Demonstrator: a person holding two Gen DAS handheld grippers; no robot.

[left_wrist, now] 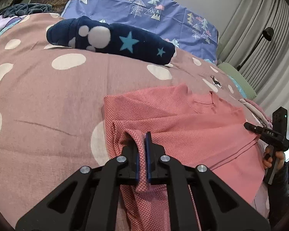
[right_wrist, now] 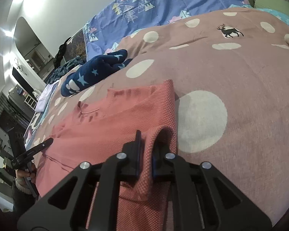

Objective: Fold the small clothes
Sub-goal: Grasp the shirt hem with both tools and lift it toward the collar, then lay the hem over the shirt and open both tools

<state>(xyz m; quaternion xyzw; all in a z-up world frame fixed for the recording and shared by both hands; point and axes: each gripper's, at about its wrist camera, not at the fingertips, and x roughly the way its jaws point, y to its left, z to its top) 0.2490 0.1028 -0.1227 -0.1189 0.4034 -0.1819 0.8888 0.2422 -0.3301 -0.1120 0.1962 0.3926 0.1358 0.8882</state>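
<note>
A small pink knit top (left_wrist: 175,119) lies on the dotted mauve bedspread (left_wrist: 48,100), neckline away from me. My left gripper (left_wrist: 139,140) is shut on a pinched fold of its left lower edge. My right gripper (right_wrist: 147,136) is shut on a fold of its right lower edge; the top (right_wrist: 109,123) spreads to its left. Each gripper shows at the edge of the other's view: the right one (left_wrist: 260,130), the left one (right_wrist: 40,145).
A folded navy fleece garment with stars (left_wrist: 113,40) lies farther back on the bed. Behind it is a blue tree-print sheet (left_wrist: 144,9). A green pillow (left_wrist: 239,79), grey curtains and a lamp stand at the right. More clothes (left_wrist: 254,109) lie at the right edge.
</note>
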